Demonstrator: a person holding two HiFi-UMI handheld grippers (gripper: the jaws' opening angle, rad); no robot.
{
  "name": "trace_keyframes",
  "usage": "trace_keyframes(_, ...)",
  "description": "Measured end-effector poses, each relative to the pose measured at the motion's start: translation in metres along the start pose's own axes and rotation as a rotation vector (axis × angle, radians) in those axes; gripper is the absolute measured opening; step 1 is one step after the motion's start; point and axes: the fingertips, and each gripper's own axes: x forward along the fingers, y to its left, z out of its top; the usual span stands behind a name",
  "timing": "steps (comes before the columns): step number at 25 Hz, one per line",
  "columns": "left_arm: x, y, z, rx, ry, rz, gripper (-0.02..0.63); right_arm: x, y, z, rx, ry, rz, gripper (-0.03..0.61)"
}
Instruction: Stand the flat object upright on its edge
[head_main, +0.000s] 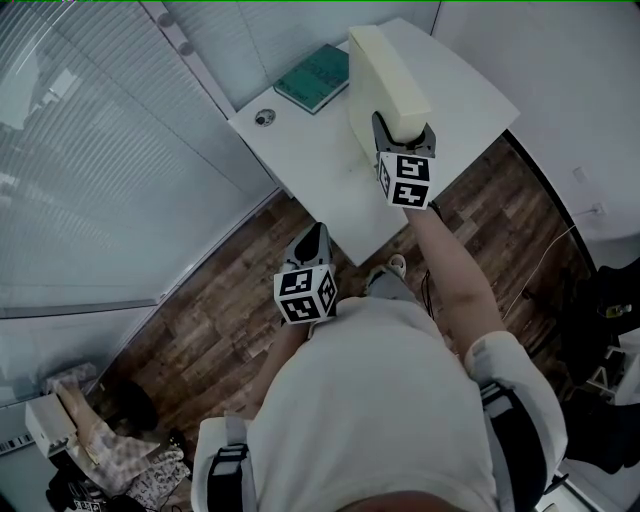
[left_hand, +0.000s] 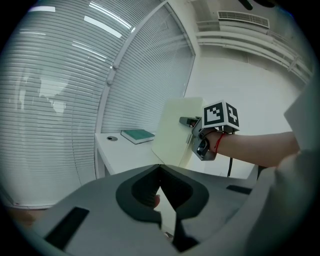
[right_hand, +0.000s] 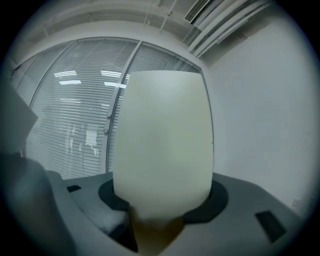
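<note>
Your right gripper (head_main: 404, 127) is clamped on the near end of the cream board (head_main: 385, 75), which fills the space between its jaws. You hold the board on edge and leaning over the white table (head_main: 310, 150); no view shows whether its lower edge touches the top. Your left gripper (left_hand: 160, 169) hangs low over the wood floor (head_main: 210, 310), jaws together on nothing.

This looks like the set-down step. Next, bring the bottom edge flat onto the table, square the board upright, then ease the grip, well apart from the green book (head_main: 313, 78).
</note>
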Motion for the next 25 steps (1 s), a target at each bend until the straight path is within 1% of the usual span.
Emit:
trace_keyframes(4,0.001,0.003,-0.001,0.002,0.006,0.002,0.017,0.002,0.005,0.0,-0.015,-0.005,0.008,0.269)
trace_keyframes(15,-0.005,0.006,-0.002,0.003,0.008,-0.012,0.017,0.004,0.005,-0.001,-0.003,0.006,0.022,0.288)
trace_keyframes(19,-0.011,0.007,-0.003,0.002,0.007,-0.017,0.017,0.003,0.006,-0.002,0.019,0.02,0.044,0.315)
trace_keyframes(22,-0.015,0.009,-0.004,0.004,0.009,-0.023,0.017,0.0,0.004,-0.001,0.031,0.022,0.034,0.344)
trace_keyframes(25,-0.02,0.011,-0.005,0.007,0.008,-0.03,0.017,-0.005,0.004,0.001,0.028,0.026,0.019,0.354)
